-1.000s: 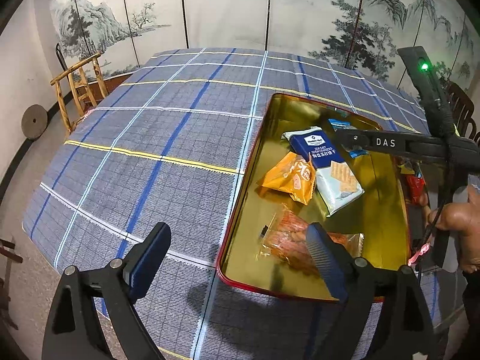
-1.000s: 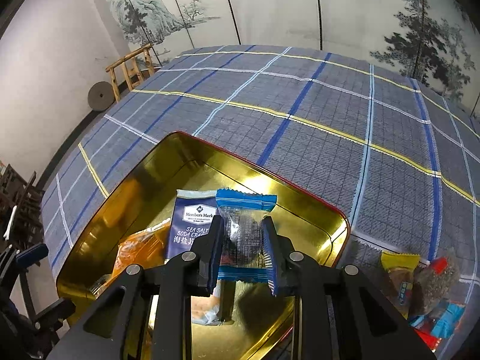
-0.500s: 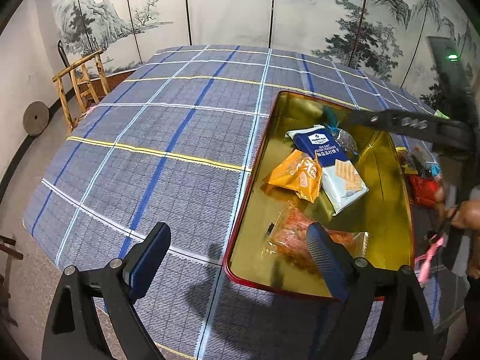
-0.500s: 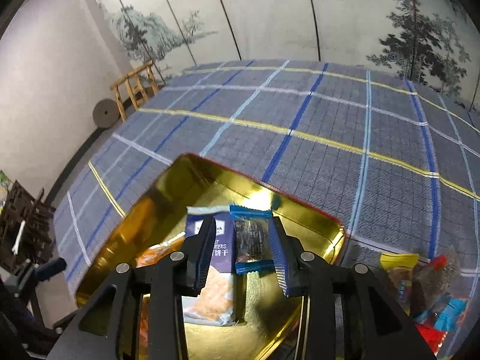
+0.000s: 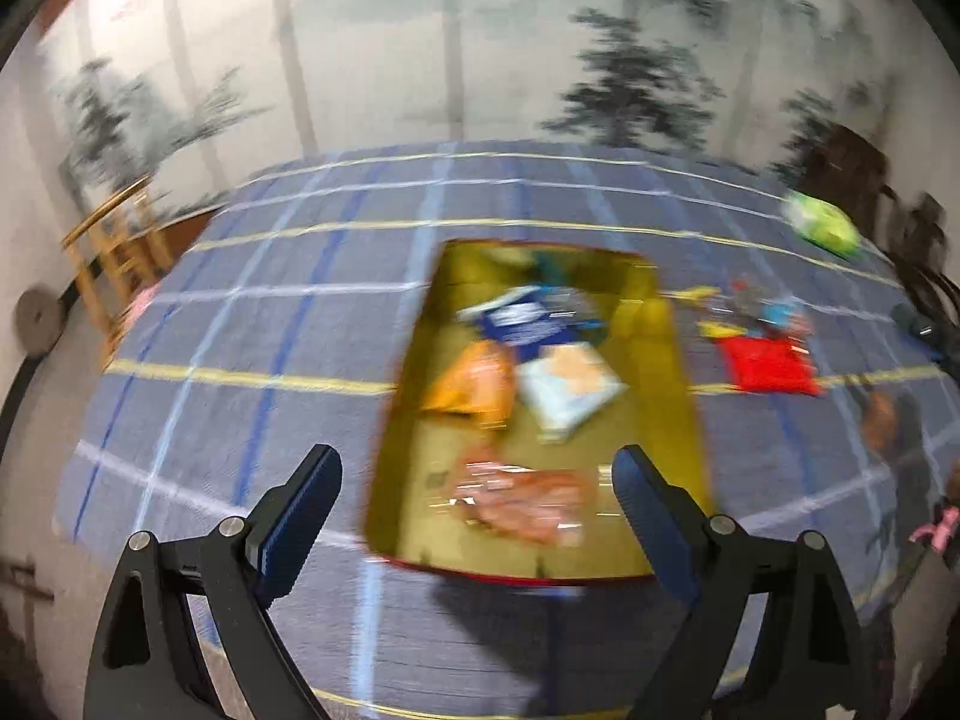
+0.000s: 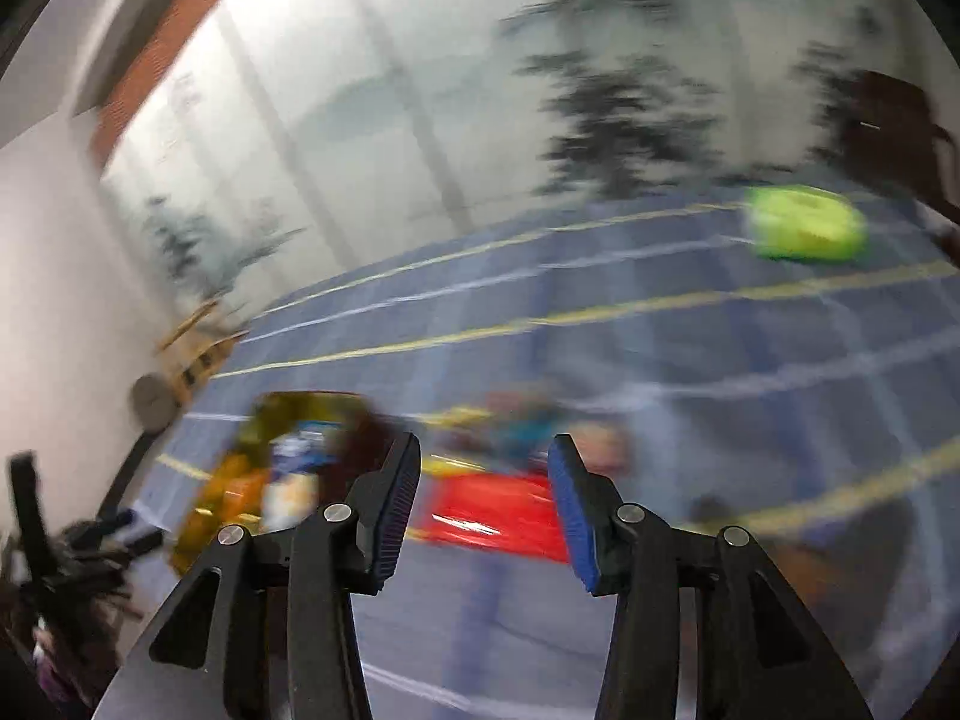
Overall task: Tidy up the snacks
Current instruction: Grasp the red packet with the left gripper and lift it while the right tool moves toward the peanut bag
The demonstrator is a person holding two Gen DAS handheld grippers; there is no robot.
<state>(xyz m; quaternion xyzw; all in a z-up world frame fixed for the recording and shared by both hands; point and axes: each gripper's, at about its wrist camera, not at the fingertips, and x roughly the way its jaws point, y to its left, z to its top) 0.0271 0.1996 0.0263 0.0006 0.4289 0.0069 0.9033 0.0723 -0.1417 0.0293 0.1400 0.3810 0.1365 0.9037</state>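
Observation:
A gold tray with a red rim (image 5: 672,360) lies on the blue plaid tablecloth and holds several snack packets: a navy cracker pack (image 5: 528,324), an orange packet (image 5: 474,381) and a clear pack of orange snacks (image 5: 522,495). My left gripper (image 5: 477,501) hangs open above the tray's near end, holding nothing. My right gripper (image 6: 483,483) is off the tray to its right, its jaws opening and empty, above a red packet (image 6: 498,513) in a loose pile of snacks (image 5: 762,324). The gold tray (image 6: 207,504) sits at the lower left in the right wrist view. Both views are blurred.
A bright green packet (image 6: 804,228), also visible as the green packet (image 5: 822,228) in the left wrist view, lies far right on the tablecloth (image 5: 252,324). A wooden chair (image 5: 114,240) stands at the table's far left. A painted folding screen (image 5: 450,48) lines the back.
My right gripper let go of the clear blue-ended packet in the tray, then swung right to over the loose snack pile. The left gripper rose and drew back a little.

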